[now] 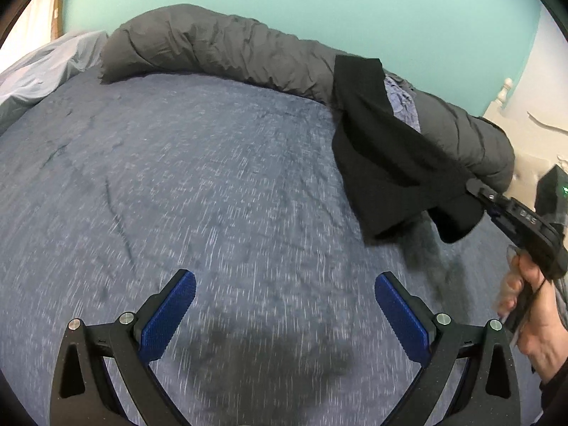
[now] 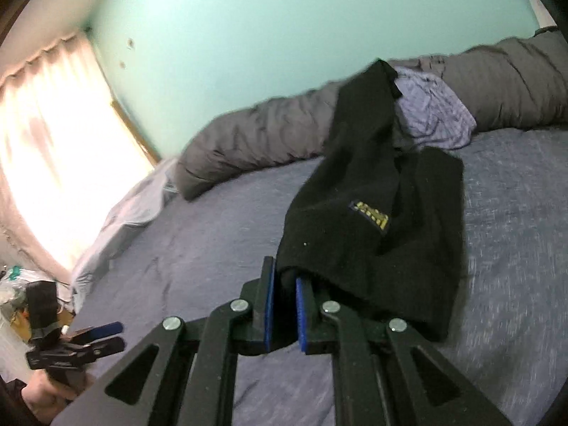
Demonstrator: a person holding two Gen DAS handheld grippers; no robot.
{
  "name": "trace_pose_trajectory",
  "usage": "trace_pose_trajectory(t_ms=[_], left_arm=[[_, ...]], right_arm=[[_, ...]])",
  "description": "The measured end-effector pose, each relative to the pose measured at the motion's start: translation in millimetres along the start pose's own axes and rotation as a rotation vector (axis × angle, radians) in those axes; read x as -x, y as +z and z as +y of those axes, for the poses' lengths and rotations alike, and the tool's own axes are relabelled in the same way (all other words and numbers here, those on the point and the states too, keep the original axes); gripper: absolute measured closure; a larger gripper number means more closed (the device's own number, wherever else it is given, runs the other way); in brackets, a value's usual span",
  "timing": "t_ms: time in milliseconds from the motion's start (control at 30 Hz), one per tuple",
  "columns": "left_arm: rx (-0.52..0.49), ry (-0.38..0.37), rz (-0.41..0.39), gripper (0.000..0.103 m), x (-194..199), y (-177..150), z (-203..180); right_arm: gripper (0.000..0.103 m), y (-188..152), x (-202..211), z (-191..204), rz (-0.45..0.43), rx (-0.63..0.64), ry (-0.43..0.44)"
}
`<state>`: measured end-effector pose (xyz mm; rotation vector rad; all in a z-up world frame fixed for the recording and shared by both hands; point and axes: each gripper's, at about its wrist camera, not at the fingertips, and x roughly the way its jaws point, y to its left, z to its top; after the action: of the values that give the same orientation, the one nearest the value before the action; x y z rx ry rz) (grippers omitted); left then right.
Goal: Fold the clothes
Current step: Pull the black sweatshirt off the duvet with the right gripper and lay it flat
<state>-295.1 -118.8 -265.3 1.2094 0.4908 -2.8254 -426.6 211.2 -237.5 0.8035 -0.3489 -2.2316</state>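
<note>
Right wrist view shows the right gripper [image 2: 284, 285] pinching one bunched edge of a black garment [image 2: 372, 191], with the blue pads pressed nearly together on the fabric. The grip looks small: only a fold of cloth sits between the pads, so a quick pull could let it slip free and drop in a heap on the bed [image 2: 198, 269]. The far end of the garment drapes up over the grey duvet [image 2: 262, 131] and lies against a lilac striped cloth [image 2: 433, 113]; dragging it could snag there or pull that cloth along. Because it hangs from one point, it is twisted and doubled, and laying it down that way would likely leave creases that spoil the fold.

From the left wrist view, the left gripper [image 1: 284, 305] hovers over bare bed with its jaws spread wide and nothing between them. The garment lies well apart from it, ahead and to its right, stretched between the duvet and the right gripper. A second grip on another edge seems needed to spread it flat.
</note>
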Motion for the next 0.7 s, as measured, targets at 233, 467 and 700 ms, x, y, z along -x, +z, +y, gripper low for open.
trace_pose_trajectory(t_ms=[233,467,700], left_arm=[[0.021,-0.013,-0.042,0.0,43,-33,7],[-0.007,-0.009,-0.057,0.0,99,-65,16],[0.009,-0.002,-0.084,0.0,162,-90,29]], right_arm=[[0.094,-30,57,57,-0.039,0.055,0.065],[0.094,-66,116,111,-0.076,0.017,0.081],[0.094,-108,169,180,-0.068,0.042,0.121]])
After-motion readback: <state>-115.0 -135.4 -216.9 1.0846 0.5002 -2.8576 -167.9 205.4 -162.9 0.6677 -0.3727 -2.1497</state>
